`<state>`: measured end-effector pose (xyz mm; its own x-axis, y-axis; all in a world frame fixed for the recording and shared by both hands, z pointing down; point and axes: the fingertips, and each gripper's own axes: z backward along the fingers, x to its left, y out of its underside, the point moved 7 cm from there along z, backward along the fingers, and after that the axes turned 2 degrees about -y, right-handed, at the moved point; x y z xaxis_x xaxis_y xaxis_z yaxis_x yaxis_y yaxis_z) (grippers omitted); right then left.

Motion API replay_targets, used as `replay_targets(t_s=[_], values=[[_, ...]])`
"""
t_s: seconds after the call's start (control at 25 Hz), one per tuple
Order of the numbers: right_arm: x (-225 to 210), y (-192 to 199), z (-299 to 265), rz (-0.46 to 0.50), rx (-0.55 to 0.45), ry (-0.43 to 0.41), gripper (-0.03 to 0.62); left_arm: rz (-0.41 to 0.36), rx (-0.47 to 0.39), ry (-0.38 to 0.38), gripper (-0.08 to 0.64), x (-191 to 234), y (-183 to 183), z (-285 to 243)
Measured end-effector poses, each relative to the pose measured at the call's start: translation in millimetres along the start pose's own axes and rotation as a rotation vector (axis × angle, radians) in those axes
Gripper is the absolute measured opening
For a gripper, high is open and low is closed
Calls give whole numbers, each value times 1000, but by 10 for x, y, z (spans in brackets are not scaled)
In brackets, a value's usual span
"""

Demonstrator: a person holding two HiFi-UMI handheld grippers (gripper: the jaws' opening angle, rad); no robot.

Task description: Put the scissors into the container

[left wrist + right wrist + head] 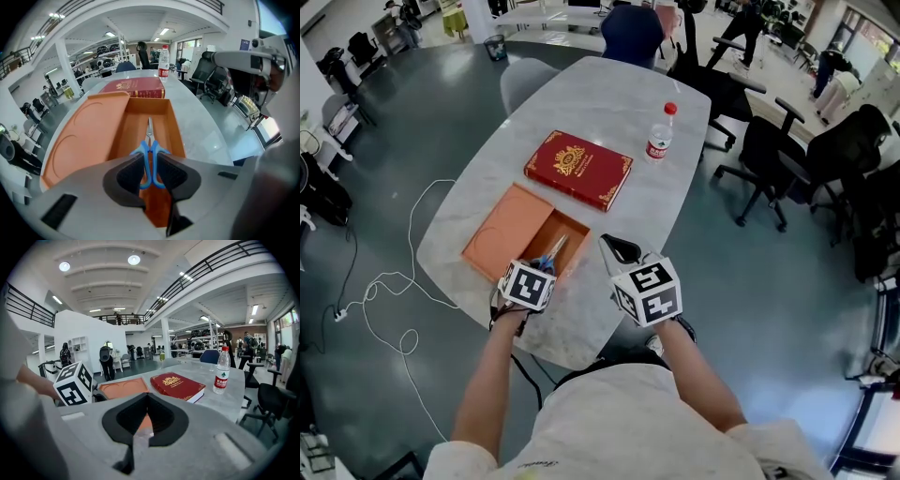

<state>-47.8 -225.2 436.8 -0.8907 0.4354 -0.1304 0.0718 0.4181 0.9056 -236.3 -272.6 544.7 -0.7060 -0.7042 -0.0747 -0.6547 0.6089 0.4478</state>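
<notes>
Blue-handled scissors [551,253] [150,136] lie along the open orange container [579,246] [176,126], blades pointing away from me. My left gripper [541,266] [149,173] is at the container's near end, its dark pads shut on the scissors' blue handles. The container's flat lid [502,234] [84,136] lies open to the left. My right gripper [617,246] [147,398] hovers just right of the container, shut with nothing between its pads. In the right gripper view the marker cube [75,383] of the left gripper shows at left.
A red book [578,169] [133,87] [177,385] lies beyond the container, with a water bottle [660,131] [163,61] [221,370] farther right. The marble table's near edge [581,361] is close to me. Office chairs [769,150] stand right; a white cable [394,281] trails on the floor left.
</notes>
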Motion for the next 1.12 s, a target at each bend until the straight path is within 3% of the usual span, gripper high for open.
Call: replay_targets(t_s=[0.2,0.68,1.12], values=[[-11,33,31,-7,7,6,3,-34,43,11,84,-16,-31,-8],[-35,43,57,-10,5,2,3,-44,53,5,88,-28,-73,-23],[-61,20,57,-11,-2,-20,3,37,17,10,98,24,-17,-10]])
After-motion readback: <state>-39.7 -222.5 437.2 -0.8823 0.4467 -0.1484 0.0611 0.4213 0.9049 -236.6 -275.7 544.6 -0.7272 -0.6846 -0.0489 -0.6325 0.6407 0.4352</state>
